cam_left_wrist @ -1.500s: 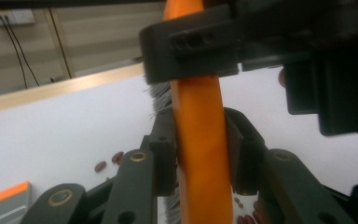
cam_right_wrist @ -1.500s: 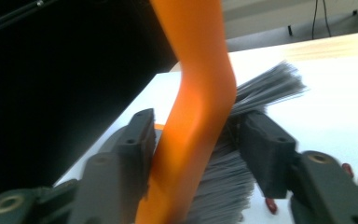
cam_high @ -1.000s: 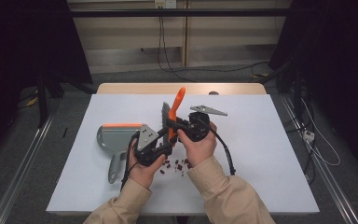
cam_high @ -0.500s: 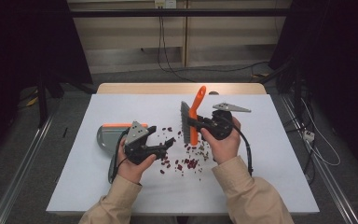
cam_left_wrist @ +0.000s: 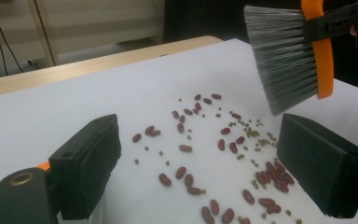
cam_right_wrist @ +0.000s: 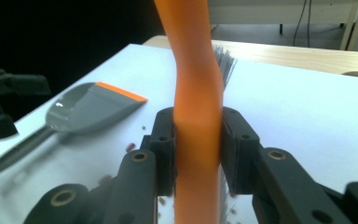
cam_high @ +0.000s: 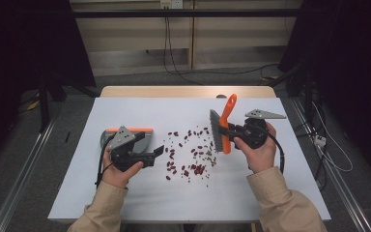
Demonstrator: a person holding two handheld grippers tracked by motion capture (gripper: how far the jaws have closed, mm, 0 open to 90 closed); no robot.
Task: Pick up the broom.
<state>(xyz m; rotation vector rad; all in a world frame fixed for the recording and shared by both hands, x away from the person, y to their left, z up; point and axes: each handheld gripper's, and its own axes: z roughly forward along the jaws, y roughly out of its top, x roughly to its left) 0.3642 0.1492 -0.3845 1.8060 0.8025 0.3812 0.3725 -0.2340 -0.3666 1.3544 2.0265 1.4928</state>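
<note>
My right claw (cam_high: 232,131) is clenched on the orange handle of a brush (cam_high: 221,130), bristles angled down beside scattered beans (cam_high: 191,157) on the white worktop (cam_high: 270,188), ready to sweep. My left claw (cam_high: 157,153), just spread apart and released, holds nothing; the grey dustpan (cam_right_wrist: 86,105) waits behind it to catch them.
</note>
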